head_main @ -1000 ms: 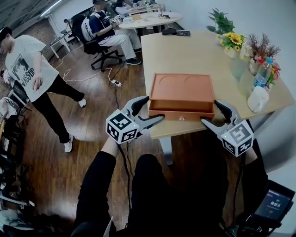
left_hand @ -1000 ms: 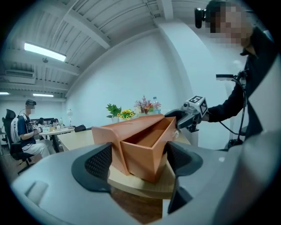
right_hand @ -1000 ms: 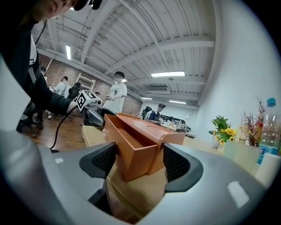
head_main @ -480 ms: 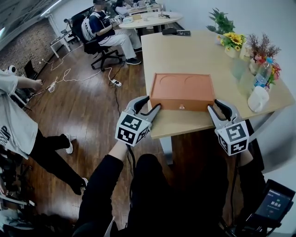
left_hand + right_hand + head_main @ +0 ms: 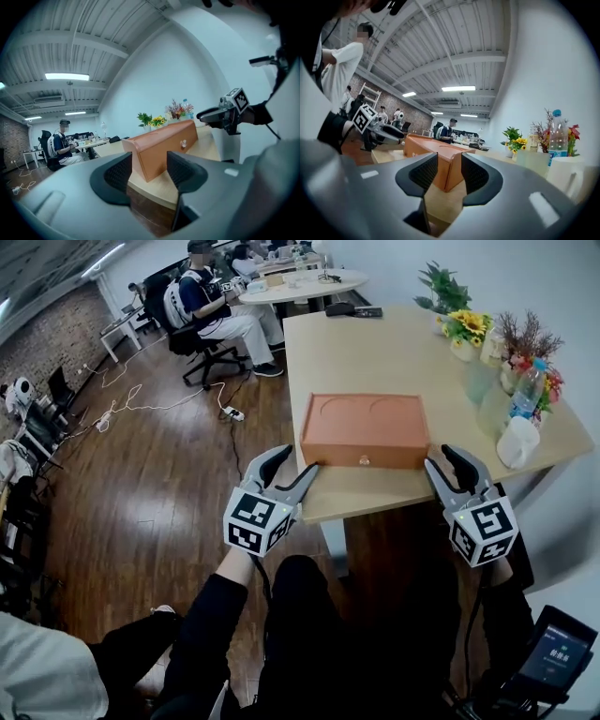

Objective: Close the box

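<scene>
An orange wooden box point(image 5: 366, 430) lies near the table's front edge, its drawer flush and a small knob point(image 5: 364, 460) on the front face. My left gripper point(image 5: 298, 463) sits just off the box's front left corner. My right gripper point(image 5: 442, 460) sits off the front right corner. Both pairs of jaws stand a little apart and are opening, with nothing between them. In the left gripper view the box point(image 5: 161, 145) lies just beyond the left gripper point(image 5: 149, 171). In the right gripper view the box corner point(image 5: 436, 150) shows past the right gripper point(image 5: 449, 171).
The light wooden table point(image 5: 375, 352) carries flower pots point(image 5: 459, 329), a water bottle point(image 5: 525, 390) and a white jug point(image 5: 520, 442) along its right side. People sit at a round table point(image 5: 291, 282) at the back. Cables point(image 5: 159, 399) lie on the wooden floor at left.
The box's drawer, pulled out a second ago, now sits flush. Both grippers' jaws have narrowed and drawn back slightly from the box. A standing person at left has walked toward the lower left corner.
</scene>
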`<state>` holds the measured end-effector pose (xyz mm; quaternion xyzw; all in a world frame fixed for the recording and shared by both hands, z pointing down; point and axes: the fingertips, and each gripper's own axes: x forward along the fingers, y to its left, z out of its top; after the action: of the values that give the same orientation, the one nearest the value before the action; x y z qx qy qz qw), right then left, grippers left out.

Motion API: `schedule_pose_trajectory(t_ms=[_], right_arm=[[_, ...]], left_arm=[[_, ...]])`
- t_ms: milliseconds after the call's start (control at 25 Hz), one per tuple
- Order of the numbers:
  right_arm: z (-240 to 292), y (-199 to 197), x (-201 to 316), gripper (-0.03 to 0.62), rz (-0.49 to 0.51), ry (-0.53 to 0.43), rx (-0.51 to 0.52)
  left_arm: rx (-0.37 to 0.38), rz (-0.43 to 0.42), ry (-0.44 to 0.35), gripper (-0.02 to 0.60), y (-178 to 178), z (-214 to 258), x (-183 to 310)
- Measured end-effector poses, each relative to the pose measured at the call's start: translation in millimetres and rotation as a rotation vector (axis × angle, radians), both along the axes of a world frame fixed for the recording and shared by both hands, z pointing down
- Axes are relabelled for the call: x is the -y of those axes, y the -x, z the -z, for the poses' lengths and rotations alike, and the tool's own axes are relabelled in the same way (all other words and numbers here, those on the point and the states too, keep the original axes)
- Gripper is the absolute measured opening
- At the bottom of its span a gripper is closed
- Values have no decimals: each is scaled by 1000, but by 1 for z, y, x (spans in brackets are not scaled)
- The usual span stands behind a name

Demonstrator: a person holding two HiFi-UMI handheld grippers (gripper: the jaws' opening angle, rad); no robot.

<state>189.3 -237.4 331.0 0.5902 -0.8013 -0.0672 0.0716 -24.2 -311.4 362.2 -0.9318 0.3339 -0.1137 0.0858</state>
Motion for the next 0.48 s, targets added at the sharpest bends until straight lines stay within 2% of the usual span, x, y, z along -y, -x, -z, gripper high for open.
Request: schedule_pose_trajectory(t_ms=[120,320,480], right_arm=[[26,-3,-30,144,7,-55,117],[48,7,-74,144,12,-137,253],[43,27,-101,146,27,-159,318]], left_arm=[[-106,10,-38,219,15,27,-37],[-305,10,-79,219,22,64,-105],[-400,39,-104,219,27,70,-138]])
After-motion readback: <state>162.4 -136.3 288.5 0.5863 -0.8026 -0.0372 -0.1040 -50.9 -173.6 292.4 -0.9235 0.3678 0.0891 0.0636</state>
